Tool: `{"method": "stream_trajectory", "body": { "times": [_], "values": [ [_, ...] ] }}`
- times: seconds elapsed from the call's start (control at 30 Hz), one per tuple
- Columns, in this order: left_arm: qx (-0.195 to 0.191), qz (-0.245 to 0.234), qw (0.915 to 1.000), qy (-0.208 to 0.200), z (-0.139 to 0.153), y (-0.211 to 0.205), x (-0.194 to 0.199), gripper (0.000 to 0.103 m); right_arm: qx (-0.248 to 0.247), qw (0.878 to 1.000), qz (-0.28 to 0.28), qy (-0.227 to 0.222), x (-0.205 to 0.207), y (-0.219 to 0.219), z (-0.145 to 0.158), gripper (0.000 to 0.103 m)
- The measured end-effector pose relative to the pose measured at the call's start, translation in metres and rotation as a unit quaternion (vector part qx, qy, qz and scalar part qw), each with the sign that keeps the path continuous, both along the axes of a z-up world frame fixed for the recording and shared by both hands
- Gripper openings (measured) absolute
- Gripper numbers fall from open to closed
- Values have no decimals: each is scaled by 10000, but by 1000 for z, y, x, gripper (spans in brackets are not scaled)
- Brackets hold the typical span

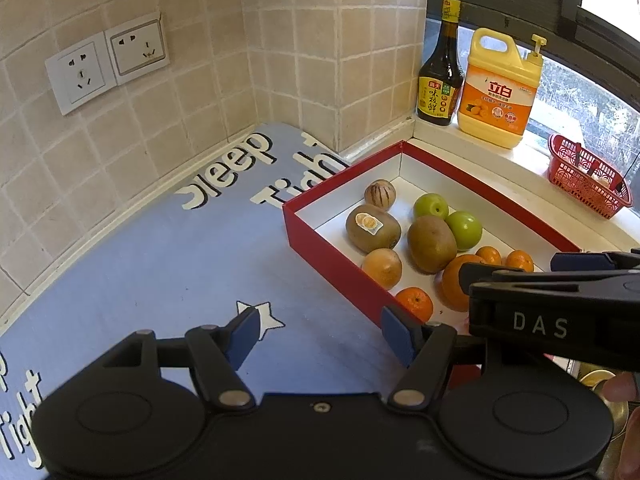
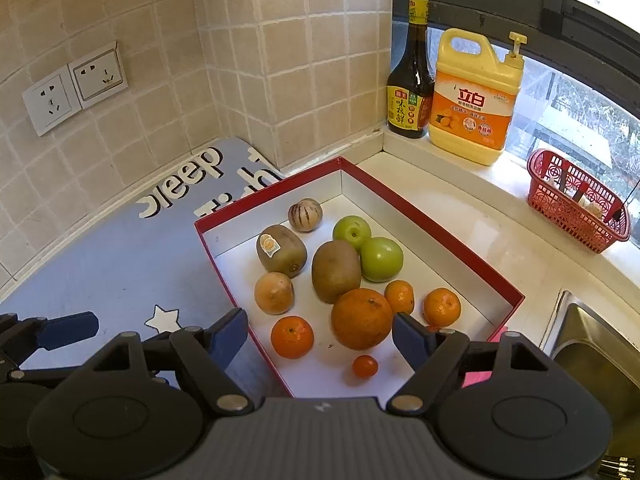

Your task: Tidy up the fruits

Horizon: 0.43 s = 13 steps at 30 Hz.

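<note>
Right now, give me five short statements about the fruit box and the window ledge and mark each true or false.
1. The red box holds two green apples. True.
2. The kiwi with the sticker lies outside the box. False: it lies inside, near the striped fruit.
3. The soy sauce bottle stands beside the yellow detergent jug. True.
4. The right hand-held gripper is clamped on the large orange. False: its jaws are open, nothing gripped.
5. The red basket sits on the blue mat. False: it sits on the ledge by the window.
</note>
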<state>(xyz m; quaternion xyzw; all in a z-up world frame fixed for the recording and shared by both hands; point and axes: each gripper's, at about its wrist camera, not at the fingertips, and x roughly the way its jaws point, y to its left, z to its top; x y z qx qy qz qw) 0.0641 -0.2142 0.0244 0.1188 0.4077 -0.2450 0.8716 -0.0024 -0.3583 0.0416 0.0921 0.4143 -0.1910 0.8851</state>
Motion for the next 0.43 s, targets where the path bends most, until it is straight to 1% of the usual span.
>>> {"method": "stream_trajectory", "body": {
  "times": [0.2,0.27,0.37,0.43],
  "values": [
    [-4,-16,10000,14,0,0,1,80,3,10000,-25,1,0,-1,-1,81],
    [10,43,10000,12,-1,0,3,80,-1,10000,-50,7,1,-2,-2,82],
    [92,209,9994,-243,-1,1,2,80,16,9999,-110,-49,0,-3,-2,83],
    [91,244,9995,-186,-1,3,5,80,-29,9999,-102,-50,0,-3,-2,83]
  ]
}}
